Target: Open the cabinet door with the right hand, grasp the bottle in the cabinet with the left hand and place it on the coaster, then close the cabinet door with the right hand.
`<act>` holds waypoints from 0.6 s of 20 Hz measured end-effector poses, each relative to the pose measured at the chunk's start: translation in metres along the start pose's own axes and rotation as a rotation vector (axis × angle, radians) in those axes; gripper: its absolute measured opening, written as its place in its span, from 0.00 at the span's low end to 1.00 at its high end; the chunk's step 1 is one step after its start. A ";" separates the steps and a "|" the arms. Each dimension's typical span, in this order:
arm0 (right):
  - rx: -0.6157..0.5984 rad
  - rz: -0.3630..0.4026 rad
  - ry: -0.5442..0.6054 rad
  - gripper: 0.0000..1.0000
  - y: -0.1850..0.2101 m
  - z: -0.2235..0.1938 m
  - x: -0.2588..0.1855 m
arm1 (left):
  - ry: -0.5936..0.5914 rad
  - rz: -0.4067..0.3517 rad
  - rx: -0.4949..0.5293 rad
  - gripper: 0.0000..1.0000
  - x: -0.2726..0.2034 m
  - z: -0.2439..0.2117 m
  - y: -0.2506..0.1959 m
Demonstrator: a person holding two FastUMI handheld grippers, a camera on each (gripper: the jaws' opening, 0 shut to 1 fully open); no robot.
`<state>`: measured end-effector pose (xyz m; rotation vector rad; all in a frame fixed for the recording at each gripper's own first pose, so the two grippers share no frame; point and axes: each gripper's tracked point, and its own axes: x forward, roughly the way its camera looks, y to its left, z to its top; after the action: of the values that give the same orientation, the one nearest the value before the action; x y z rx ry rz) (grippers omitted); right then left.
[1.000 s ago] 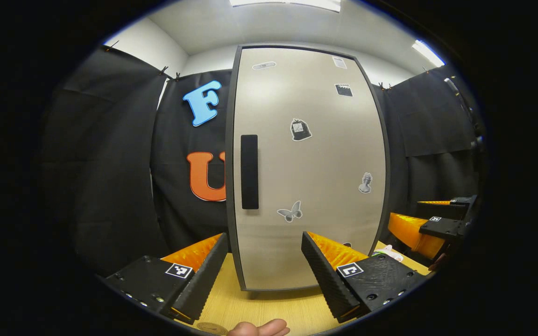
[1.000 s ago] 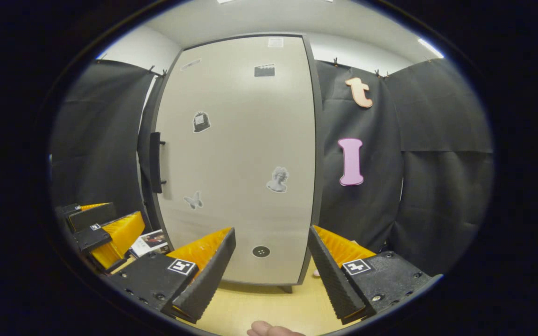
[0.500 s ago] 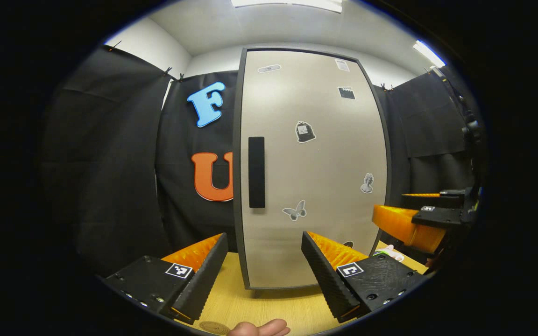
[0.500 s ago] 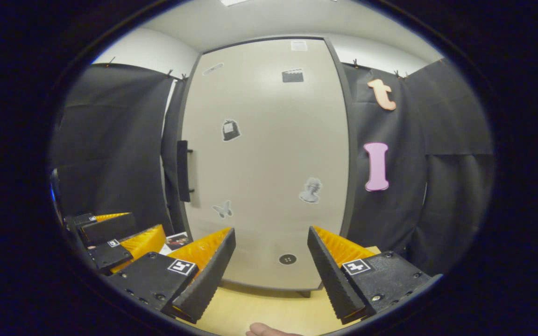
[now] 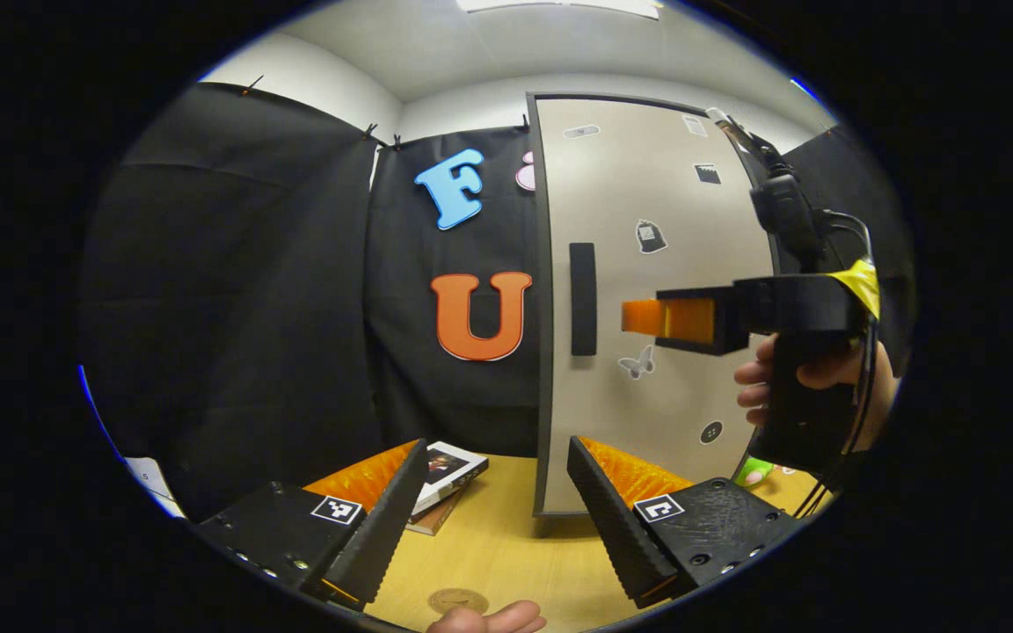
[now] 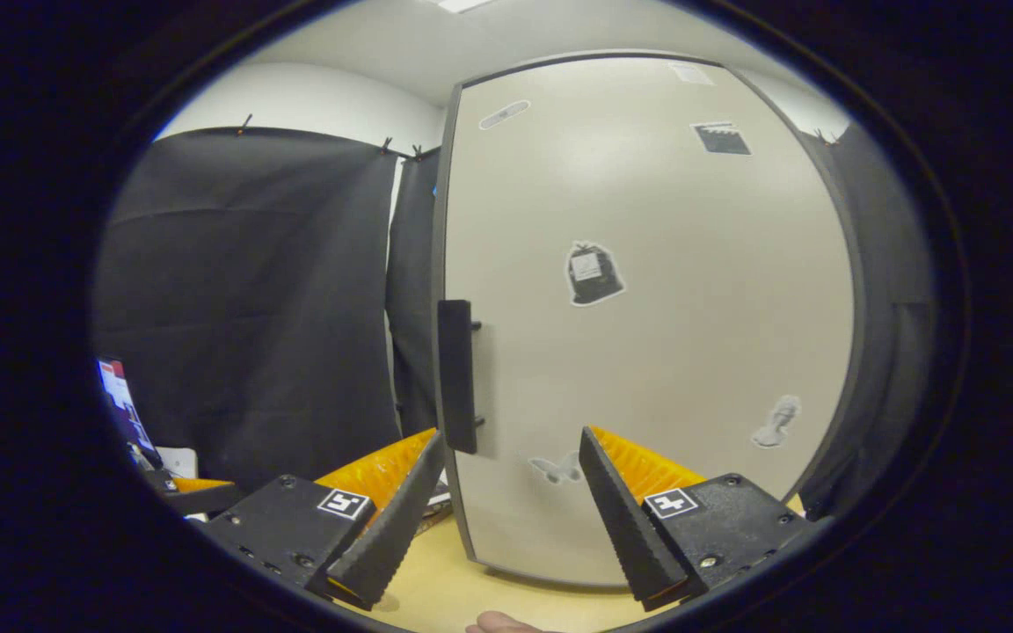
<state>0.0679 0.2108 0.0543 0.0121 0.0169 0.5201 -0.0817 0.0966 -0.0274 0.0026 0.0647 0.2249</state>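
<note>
Here the cabinet door (image 5: 647,290) is the biggest thing on show, a tall pale panel in a dark frame, shut, standing on the wooden table (image 5: 506,545). In the right gripper view the same cabinet door (image 6: 647,352) looms close and spreads across most of the scene. Its black vertical handle (image 5: 583,299) sits near the door's left edge; in the right gripper view the handle (image 6: 456,376) stands just above and between the fingertips, slightly toward the left finger, not touched by either.

The right gripper (image 6: 506,501) has its fingers spread wide with nothing between them. In the left gripper view that right gripper (image 5: 643,318) appears sideways in front of the door, held by a hand (image 5: 810,378), its tip just right of the handle and level with the handle's lower half; from this side I cannot tell the gap between its fingers.

The left gripper (image 5: 498,510) hangs low over the table with fingers apart and empty, the door's lower left corner showing between them.

Left of the door, a book (image 5: 445,475) lies on the table. Nearer than the door, a small round coaster (image 5: 458,601) lies flat at the table's near edge, beside a fingertip (image 5: 489,618).
</note>
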 end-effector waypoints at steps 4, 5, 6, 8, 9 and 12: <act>0.033 0.031 0.057 0.98 0.019 -0.008 0.053 | 0.045 0.051 -0.016 0.96 -0.010 -0.015 0.025; 0.036 0.049 0.057 0.96 0.025 -0.009 0.060 | 0.048 0.063 -0.020 0.96 -0.012 -0.016 0.030; 0.030 0.070 0.061 0.95 0.032 -0.011 0.065 | 0.061 0.062 -0.031 0.96 -0.013 -0.021 0.031; -0.017 0.074 0.049 0.85 0.038 -0.011 0.067 | 0.084 0.050 -0.058 0.96 -0.017 -0.028 0.029; -0.043 0.057 0.040 0.84 0.037 -0.009 0.068 | 0.084 0.050 -0.061 0.96 -0.017 -0.028 0.031; -0.060 0.017 0.032 0.69 0.033 -0.009 0.071 | 0.084 0.040 -0.058 0.96 -0.015 -0.029 0.029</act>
<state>0.1131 0.2747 0.0446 -0.0551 0.0329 0.5371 -0.1043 0.1216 -0.0547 -0.0633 0.1417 0.2669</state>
